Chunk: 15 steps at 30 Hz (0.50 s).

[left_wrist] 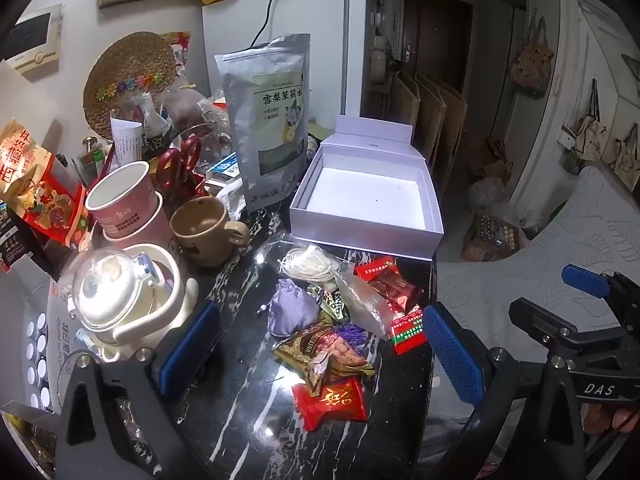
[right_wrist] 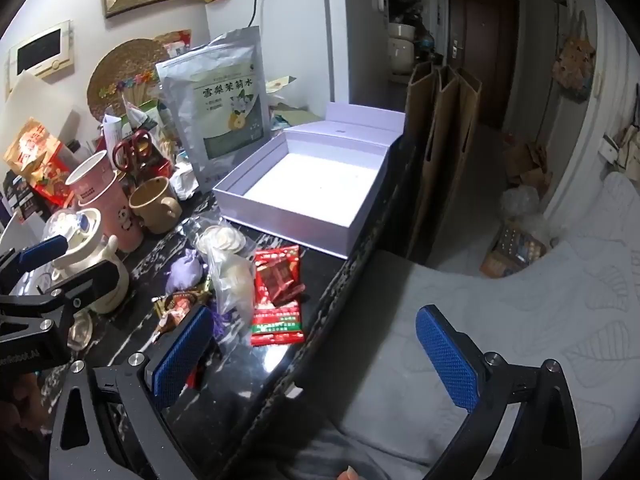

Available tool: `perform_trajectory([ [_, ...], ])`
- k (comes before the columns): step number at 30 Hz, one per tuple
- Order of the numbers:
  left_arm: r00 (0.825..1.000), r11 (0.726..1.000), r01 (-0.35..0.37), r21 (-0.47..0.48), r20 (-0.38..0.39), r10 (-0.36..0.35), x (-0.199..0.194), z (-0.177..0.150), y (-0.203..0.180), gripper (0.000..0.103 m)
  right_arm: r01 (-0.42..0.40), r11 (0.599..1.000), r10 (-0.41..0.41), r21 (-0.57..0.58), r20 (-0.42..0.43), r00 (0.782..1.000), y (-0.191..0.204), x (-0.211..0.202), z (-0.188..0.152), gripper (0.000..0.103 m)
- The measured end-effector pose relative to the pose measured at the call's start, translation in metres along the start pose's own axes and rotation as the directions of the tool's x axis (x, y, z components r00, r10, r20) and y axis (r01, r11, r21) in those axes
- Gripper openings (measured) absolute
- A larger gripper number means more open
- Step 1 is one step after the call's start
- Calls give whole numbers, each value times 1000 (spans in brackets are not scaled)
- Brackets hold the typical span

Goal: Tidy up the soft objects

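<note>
Soft packets lie in a heap on the black marble table (left_wrist: 240,420): a purple pouch (left_wrist: 290,314), a gold snack packet (left_wrist: 320,354), a red candy packet (left_wrist: 332,404), a clear bag of white cord (left_wrist: 312,264) and red packets (left_wrist: 394,286). Behind them stands an open white box (left_wrist: 368,200), empty. My left gripper (left_wrist: 320,354) hangs open above the heap, its blue pads (left_wrist: 188,348) wide apart. My right gripper (right_wrist: 314,356) is open over the table's edge, beside the red packet (right_wrist: 278,292) and the purple pouch (right_wrist: 186,274). The white box (right_wrist: 308,196) lies beyond it.
A white kettle (left_wrist: 120,292), brown mug (left_wrist: 204,232), pink cups (left_wrist: 124,200), red scissors (left_wrist: 180,160) and a tall silver pouch (left_wrist: 272,120) crowd the table's left and back. A grey quilted bed (right_wrist: 520,320) lies right of the table edge. A white fridge (right_wrist: 352,32) stands behind.
</note>
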<state>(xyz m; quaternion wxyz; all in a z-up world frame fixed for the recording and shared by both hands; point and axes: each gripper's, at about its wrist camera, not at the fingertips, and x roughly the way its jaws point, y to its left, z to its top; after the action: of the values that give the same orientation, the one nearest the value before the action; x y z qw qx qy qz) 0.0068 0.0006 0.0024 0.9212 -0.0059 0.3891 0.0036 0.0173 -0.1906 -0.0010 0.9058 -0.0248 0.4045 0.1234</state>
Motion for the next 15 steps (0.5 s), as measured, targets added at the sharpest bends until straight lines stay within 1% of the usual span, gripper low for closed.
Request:
perform_trajectory([
  [3, 999, 1000, 19, -13, 33, -19, -8, -2, 5, 103, -5, 1000, 5, 4, 9, 1000, 0, -1, 0, 103],
  [5, 999, 1000, 28, -9, 41, -28, -11, -3, 7, 103, -6, 1000, 6, 6, 3, 1000, 0, -1, 0, 103],
  [6, 999, 1000, 29, -7, 41, -29, -12, -3, 7, 103, -2, 1000, 2, -1, 14, 1000, 1, -2, -1, 103],
  [15, 998, 999, 37, -5, 46, -36, -15, -1, 8, 103, 3, 1000, -2, -6, 13, 1000, 1, -3, -2, 103],
])
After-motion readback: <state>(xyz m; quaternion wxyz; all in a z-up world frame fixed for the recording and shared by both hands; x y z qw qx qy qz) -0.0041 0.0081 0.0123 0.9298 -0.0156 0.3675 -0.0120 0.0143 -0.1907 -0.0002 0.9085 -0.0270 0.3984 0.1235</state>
